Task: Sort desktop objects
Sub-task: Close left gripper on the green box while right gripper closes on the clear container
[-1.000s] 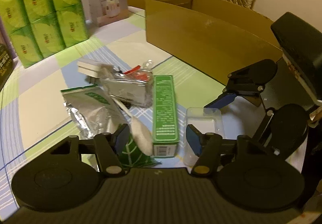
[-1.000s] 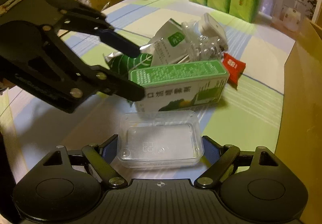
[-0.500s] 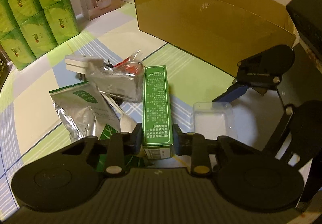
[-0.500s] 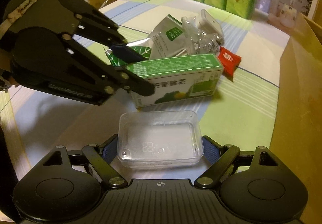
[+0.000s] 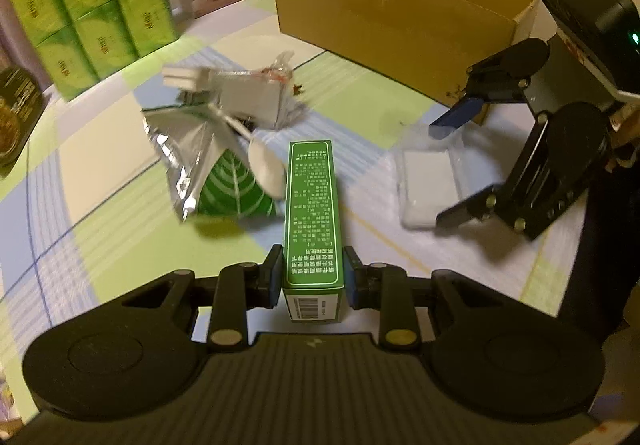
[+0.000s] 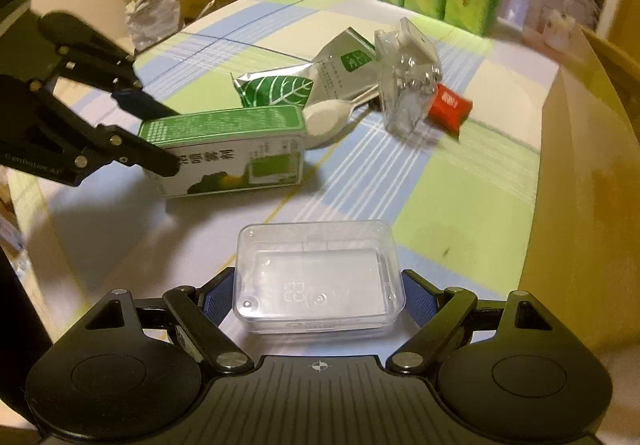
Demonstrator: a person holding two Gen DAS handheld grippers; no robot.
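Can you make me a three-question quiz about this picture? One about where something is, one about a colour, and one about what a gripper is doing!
1. Where is the white spoon?
A. inside the cardboard box
B. on the table, touching the far end of the green box
C. in the clear plastic box

2. What colour is the small packet beside the crinkly clear wrapper?
A. red
B. blue
C. yellow

3. What is the left gripper doing?
A. hanging open over nothing
B. squeezing the spoon
C. shut on the green box

Answers:
1 B, its bowl rests against that box's far end.
2 A, it shows bright red.
3 C, both pads press the box's sides.
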